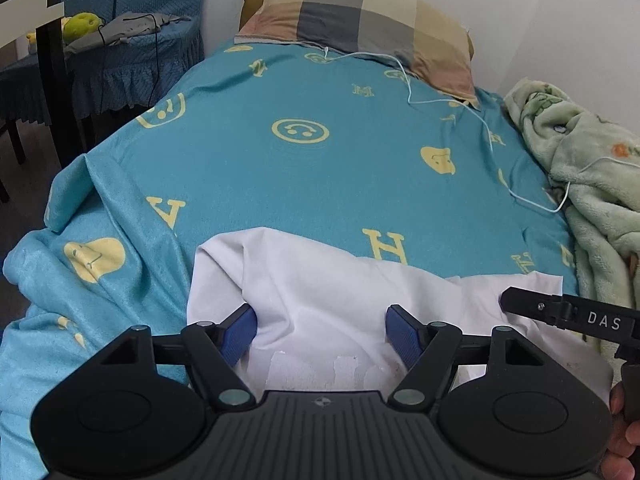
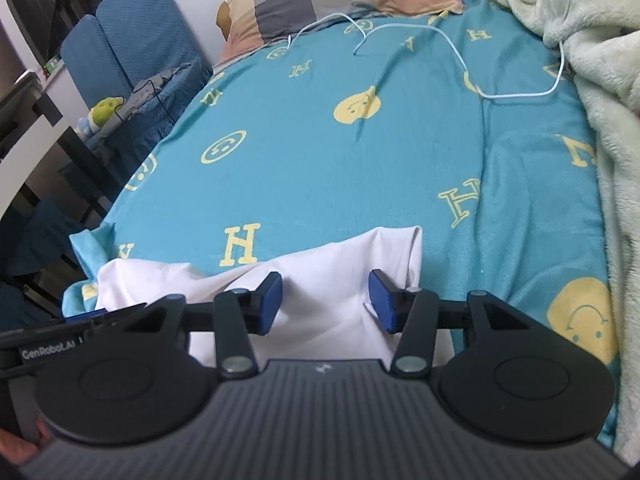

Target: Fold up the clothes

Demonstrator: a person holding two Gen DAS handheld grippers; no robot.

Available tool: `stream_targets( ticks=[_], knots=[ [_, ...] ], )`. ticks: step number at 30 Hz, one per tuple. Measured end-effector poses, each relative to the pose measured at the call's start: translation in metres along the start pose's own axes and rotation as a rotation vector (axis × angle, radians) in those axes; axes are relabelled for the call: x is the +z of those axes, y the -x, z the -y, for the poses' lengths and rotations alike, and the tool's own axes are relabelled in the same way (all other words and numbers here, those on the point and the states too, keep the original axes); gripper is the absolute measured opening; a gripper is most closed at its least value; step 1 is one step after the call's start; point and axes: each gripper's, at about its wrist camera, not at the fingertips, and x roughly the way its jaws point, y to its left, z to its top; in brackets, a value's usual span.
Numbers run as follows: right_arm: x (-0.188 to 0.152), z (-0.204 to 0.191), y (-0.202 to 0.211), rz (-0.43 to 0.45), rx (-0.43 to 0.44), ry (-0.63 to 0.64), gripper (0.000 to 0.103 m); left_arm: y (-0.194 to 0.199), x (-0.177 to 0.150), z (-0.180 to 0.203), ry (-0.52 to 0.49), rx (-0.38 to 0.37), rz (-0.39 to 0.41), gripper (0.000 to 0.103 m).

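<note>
Claws, left (image 1: 321, 334) and right (image 2: 325, 300): both spread apart, holding nothing, over a white garment (image 1: 340, 300).
Garment lies rumpled at the bed's (image 1: 320, 184) near edge, far hem uneven, left corner bunched. Risk, judged: clamping only the top layer would drag the cloth askew; a pull toward the near edge could slide it off the bed.

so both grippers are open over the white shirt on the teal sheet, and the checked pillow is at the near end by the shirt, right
One thing is off: the pillow lies at the far end of the sheet, away from the shirt, as the left wrist view shows. The rest holds: the left gripper and right gripper are both open over the shirt.
</note>
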Motion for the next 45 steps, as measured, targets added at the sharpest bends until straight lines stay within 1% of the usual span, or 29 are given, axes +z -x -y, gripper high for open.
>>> stream_targets(
  ticks=[5,8,10,12,14,18,24,30,40,45],
  knots=[
    [-0.009,-0.007,0.031,0.028,0.033,-0.005,0.052,0.025,-0.006,0.011,-0.031,-0.017,0.034,0.073],
    [-0.018,-0.015,0.039,0.019,0.032,0.025,0.052,0.036,-0.012,0.018,-0.061,-0.02,0.038,0.073],
    [-0.023,-0.017,0.034,-0.006,0.027,0.034,0.052,0.034,-0.017,0.022,-0.084,-0.009,0.023,0.073],
    [-0.027,-0.016,0.024,-0.039,0.017,0.038,0.052,0.026,-0.02,0.023,-0.086,-0.002,-0.009,0.073],
    [-0.029,-0.015,0.017,-0.056,0.011,0.041,0.052,0.02,-0.021,0.023,-0.089,0.002,-0.023,0.073],
    [-0.028,-0.013,0.014,-0.057,0.01,0.028,0.052,0.018,-0.023,0.022,-0.091,0.004,-0.024,0.073],
    [-0.028,-0.017,0.037,-0.031,0.016,0.022,0.052,0.04,-0.029,0.026,-0.1,-0.007,0.006,0.073],
    [-0.037,-0.022,0.058,-0.034,-0.012,0.05,0.051,0.061,-0.044,0.034,-0.136,0.003,0.019,0.073],
    [-0.043,-0.017,0.038,-0.085,-0.01,0.042,0.05,0.043,-0.044,0.03,-0.12,-0.005,-0.036,0.073],
    [-0.045,-0.018,0.031,-0.099,-0.011,0.044,0.052,0.039,-0.041,0.028,-0.105,-0.011,-0.061,0.074]
  ],
)
